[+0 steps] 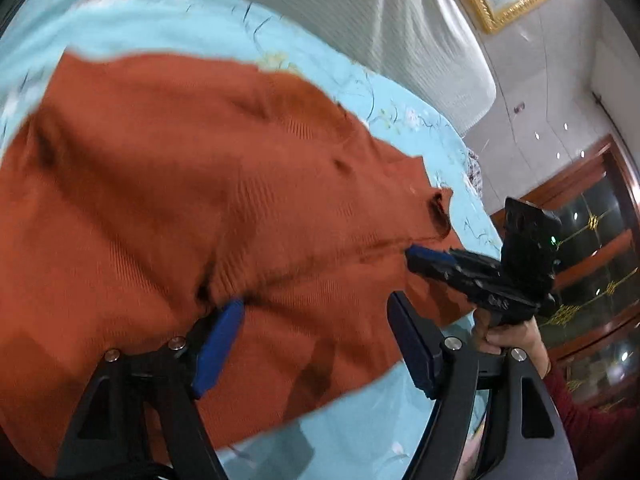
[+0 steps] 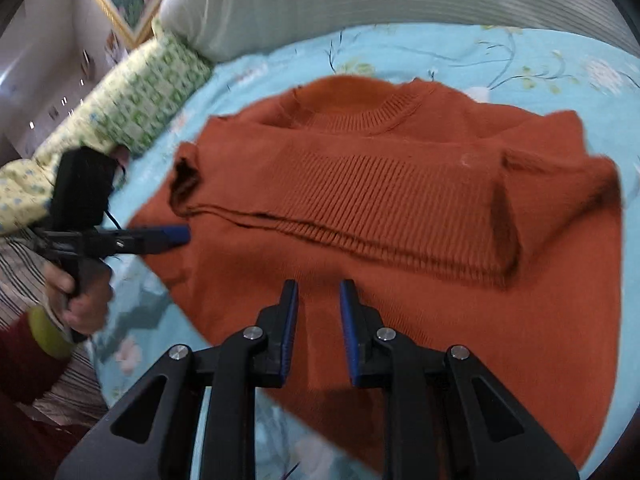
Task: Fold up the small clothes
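An orange knitted sweater (image 2: 400,184) lies flat on the light blue flowered bedsheet (image 2: 460,52). Its collar (image 2: 360,116) is at the far side, a ribbed band runs across its middle, and a cuff (image 2: 185,180) sits at its left edge. My right gripper (image 2: 319,286) hovers over the near part of the sweater (image 1: 180,184), its jaws a little apart with nothing between them. My left gripper (image 1: 316,300) stands wide open over the sweater's edge, and its blue pads (image 1: 218,344) hold nothing. Each gripper also shows in the other's view: the right gripper (image 1: 416,256) and the left gripper (image 2: 176,235).
A white pillow (image 2: 320,4) and a green patterned pillow (image 2: 140,92) lie at the bed's far side. A gold picture frame (image 1: 516,0) hangs on the wall. A wooden glass-door cabinet (image 1: 592,248) stands beyond the bed. A person's hand (image 2: 86,300) grips the left handle, over striped cloth (image 2: 24,280).
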`<state>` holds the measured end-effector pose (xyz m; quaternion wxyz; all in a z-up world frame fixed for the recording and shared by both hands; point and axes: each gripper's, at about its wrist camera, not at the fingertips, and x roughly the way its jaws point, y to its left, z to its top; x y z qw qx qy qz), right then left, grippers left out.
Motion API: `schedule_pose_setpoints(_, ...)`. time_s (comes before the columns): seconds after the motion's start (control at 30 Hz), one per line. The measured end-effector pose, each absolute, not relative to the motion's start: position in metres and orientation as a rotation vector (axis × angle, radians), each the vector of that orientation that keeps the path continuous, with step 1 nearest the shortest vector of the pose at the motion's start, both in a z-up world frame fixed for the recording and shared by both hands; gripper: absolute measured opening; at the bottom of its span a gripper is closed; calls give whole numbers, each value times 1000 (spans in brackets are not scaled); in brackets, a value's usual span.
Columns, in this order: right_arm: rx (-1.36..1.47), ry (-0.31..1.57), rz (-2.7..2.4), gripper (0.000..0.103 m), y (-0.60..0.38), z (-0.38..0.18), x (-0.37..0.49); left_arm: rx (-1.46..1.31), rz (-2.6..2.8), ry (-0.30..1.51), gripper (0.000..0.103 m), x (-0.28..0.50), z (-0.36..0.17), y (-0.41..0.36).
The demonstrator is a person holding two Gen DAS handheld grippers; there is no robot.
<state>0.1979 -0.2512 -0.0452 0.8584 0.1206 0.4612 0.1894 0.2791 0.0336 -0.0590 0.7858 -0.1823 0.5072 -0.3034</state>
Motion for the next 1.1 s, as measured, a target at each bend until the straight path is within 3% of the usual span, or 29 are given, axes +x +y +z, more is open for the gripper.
schedule_pose_setpoints(0.27,382,786,106,23,-326,-22,263,-435,-516,953,70,379,-45,78)
schedule_pose_setpoints(0.47,536,696,-150,23,-379,-20,266,-494,-294,841,70,407,-30,113)
schedule_pose_setpoints(0.7,591,598,-104,23,-370,-3,223,-594,-318,778,70,351,-26,140)
schedule_pose_setpoints(0.93,480,783,-22,28,-327,-34,207,-522,-332,800,75,295,-43,125)
schedule_pose_setpoints(1.1,601,747,-199,28,-370,-43,166,-517,-208,826,74,280,-64,153)
